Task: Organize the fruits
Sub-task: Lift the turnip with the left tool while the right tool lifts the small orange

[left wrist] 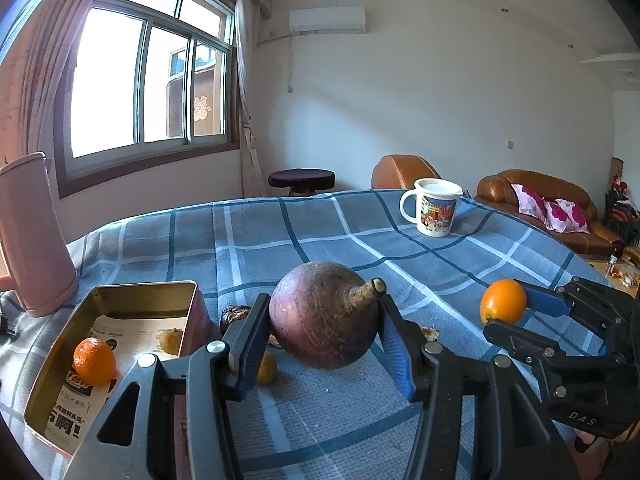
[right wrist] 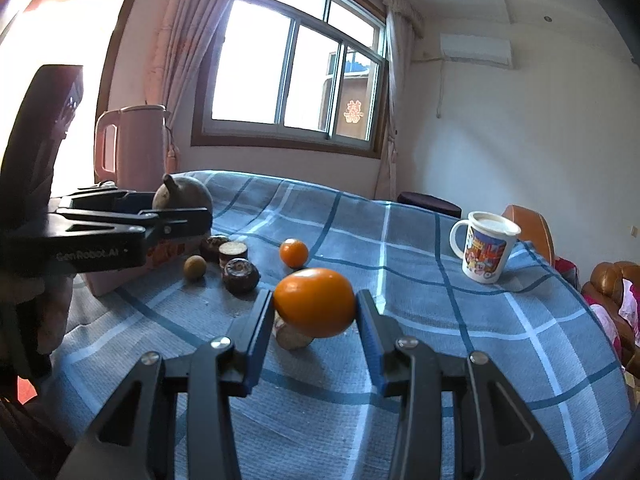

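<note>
Gripping on both sides now: the left gripper [left wrist: 324, 332] is clamped on the purple round fruit [left wrist: 324, 316], stem tilted up toward the right finger, and the right gripper [right wrist: 316, 312] is squeezing an orange fruit [right wrist: 315, 302] across its long axis. Both loads look lifted off the checked cloth [left wrist: 300, 232]. The open tin [left wrist: 120, 294] sits by the table's left edge, just left of the left gripper's fingers, so the left hand is clearly nearer. One orange [left wrist: 94, 361] lies inside already. My call: the purple one drops in first.
</note>
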Available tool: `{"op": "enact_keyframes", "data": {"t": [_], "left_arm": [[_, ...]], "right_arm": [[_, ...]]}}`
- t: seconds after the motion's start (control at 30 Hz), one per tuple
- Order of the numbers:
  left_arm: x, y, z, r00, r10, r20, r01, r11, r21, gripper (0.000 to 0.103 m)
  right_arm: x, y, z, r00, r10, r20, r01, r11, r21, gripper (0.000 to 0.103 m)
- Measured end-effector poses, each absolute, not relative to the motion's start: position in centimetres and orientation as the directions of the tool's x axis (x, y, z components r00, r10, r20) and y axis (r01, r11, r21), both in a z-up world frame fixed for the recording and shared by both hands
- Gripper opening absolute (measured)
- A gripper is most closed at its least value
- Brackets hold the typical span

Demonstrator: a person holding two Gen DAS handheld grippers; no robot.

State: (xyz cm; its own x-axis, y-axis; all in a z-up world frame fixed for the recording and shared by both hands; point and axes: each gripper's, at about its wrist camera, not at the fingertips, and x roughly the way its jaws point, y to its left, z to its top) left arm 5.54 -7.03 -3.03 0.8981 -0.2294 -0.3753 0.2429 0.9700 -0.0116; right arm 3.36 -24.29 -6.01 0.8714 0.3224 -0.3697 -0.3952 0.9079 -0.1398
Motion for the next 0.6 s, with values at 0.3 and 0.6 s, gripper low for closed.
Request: {"op": "enact_keyframes", "data": {"t": [0.3, 0.6], "left_arm": [[4.9, -6.9, -2.4, 0.916, -0.210, -0.343, 0.224, 0.975, 0.003, 0.054], [4.6, -6.6, -2.1, 0.927, -0.184, -0.327, 0.200, 0.980, 0.016, 0.054]], "right_arm": [[3.2, -24.0, -5.2, 0.878, 0.328, -0.349, -0.396, 0.907, -0.144, 0.044], [3.5, -23.3, -4.3, 0.879, 0.343, -0.332, -0.409, 0.899, -0.155, 0.044]]}}
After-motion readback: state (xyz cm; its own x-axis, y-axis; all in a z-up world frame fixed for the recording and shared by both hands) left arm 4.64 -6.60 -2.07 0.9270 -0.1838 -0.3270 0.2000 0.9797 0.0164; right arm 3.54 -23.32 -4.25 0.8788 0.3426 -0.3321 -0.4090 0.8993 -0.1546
